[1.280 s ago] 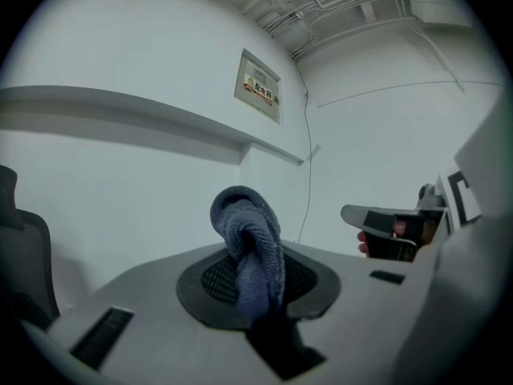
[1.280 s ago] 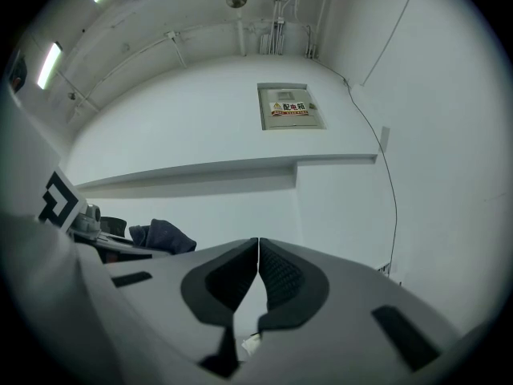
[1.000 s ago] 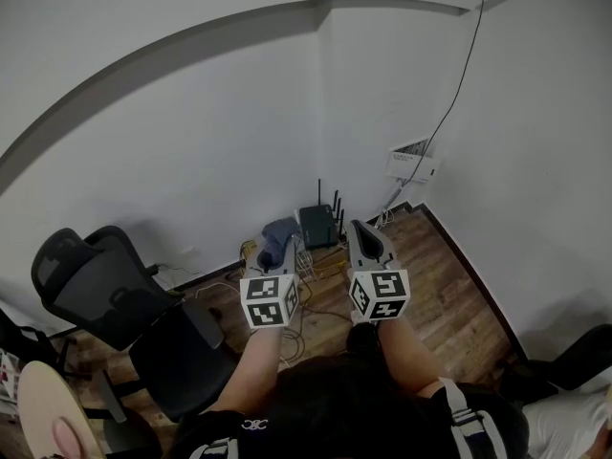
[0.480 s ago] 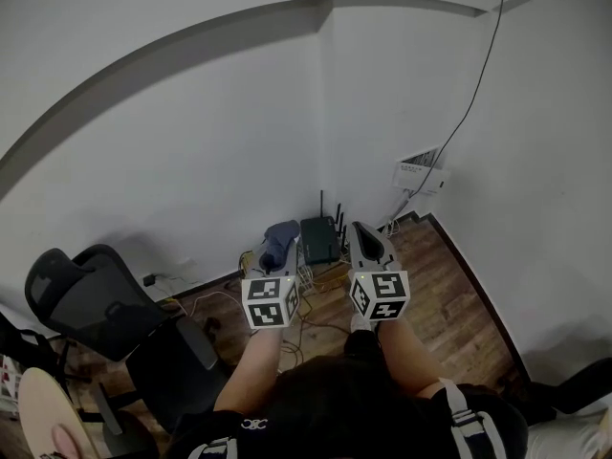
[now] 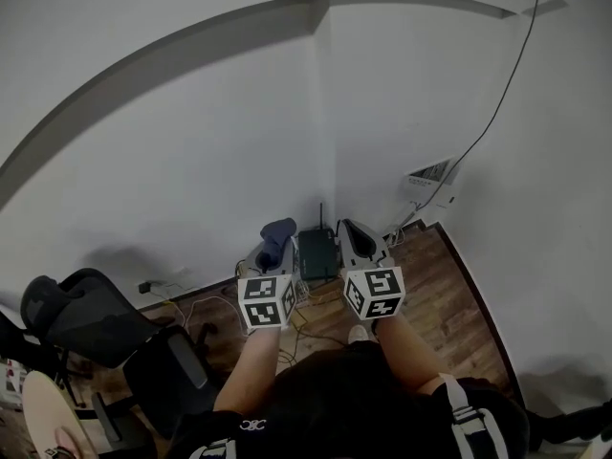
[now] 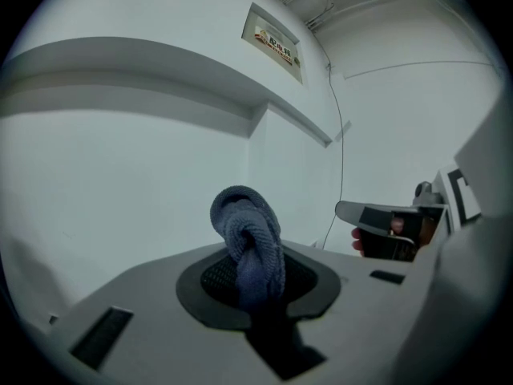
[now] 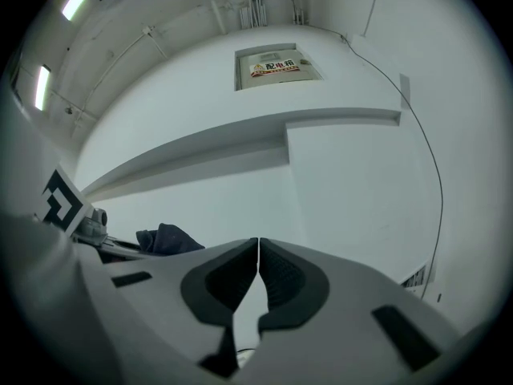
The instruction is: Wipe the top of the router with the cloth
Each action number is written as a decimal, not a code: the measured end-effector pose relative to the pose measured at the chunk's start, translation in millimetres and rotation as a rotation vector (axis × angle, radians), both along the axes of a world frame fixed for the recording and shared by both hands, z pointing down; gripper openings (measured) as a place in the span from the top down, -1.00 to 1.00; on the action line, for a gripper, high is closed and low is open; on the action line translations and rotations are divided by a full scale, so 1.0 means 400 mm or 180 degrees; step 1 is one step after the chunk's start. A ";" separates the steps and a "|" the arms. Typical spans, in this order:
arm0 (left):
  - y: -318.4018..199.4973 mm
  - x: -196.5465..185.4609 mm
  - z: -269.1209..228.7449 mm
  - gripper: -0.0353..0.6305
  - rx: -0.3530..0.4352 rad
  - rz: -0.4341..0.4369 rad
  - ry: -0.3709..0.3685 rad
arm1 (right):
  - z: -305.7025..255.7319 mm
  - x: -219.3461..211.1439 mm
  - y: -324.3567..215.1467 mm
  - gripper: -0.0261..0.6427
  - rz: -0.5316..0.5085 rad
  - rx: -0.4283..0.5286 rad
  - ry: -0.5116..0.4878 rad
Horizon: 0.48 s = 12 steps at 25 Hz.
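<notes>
— We get soft, even light across the white wall [image 5: 191, 142]. Nothing glares, and only a pale shadow lies on it above the chair [image 5: 76, 316].

— Agreed. In both gripper views we see black corners and the straight ledge [image 7: 240, 143] bowed. A lamp [image 7: 42, 87] glows at upper left. The cloth [image 6: 248, 243] looks sharp to us, and the near foreground goes soft.

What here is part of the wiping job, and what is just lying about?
For the job: cloth, clamped in the left gripper; router; right gripper, shut on nothing.
Lying about: office chair; loose cables on the floor; white box on the wall.
</notes>
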State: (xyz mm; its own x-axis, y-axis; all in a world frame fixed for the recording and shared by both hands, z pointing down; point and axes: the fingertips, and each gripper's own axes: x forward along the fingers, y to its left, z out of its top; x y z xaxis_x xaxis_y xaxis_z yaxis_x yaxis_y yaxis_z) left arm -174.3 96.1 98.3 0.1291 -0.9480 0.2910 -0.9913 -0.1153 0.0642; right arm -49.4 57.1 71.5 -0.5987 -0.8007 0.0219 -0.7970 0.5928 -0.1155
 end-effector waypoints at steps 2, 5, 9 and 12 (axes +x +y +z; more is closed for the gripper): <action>-0.049 0.010 0.006 0.68 -0.0030 -0.0037 0.0010 | 0.003 0.005 -0.058 0.92 -0.0043 -0.0017 0.0013; -0.127 0.020 0.017 0.68 -0.0080 -0.0113 0.0028 | 0.013 0.010 -0.142 0.92 -0.0124 -0.0047 0.0050; -0.227 0.037 0.037 0.68 -0.0174 -0.0195 0.0021 | 0.033 0.022 -0.248 0.92 -0.0216 -0.0105 0.0069; -0.286 0.047 0.063 0.68 -0.0261 -0.0272 0.0006 | 0.059 0.029 -0.313 0.92 -0.0350 -0.0170 0.0058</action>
